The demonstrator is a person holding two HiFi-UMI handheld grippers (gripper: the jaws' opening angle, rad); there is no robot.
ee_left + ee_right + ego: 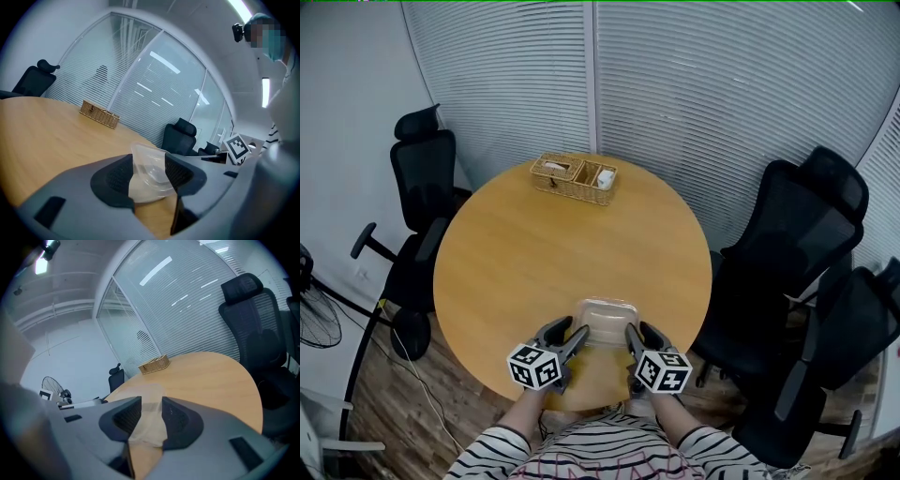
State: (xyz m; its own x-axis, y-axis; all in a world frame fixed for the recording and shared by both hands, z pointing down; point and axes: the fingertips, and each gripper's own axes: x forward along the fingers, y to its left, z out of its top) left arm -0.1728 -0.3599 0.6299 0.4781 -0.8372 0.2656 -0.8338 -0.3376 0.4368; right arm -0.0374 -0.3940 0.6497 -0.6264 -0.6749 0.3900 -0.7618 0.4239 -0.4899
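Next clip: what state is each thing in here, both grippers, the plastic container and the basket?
left gripper: shut on the clear plastic container's left rim.
right gripper: shut on the container's right rim.
clear plastic container: upright, no lid, looks empty, held from both sides at the table's near edge.
wicker basket: upright at the table's far edge, small items in its compartments.

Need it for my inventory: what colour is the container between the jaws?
The container is clear, see-through plastic with no pattern; the left gripper view shows it best.
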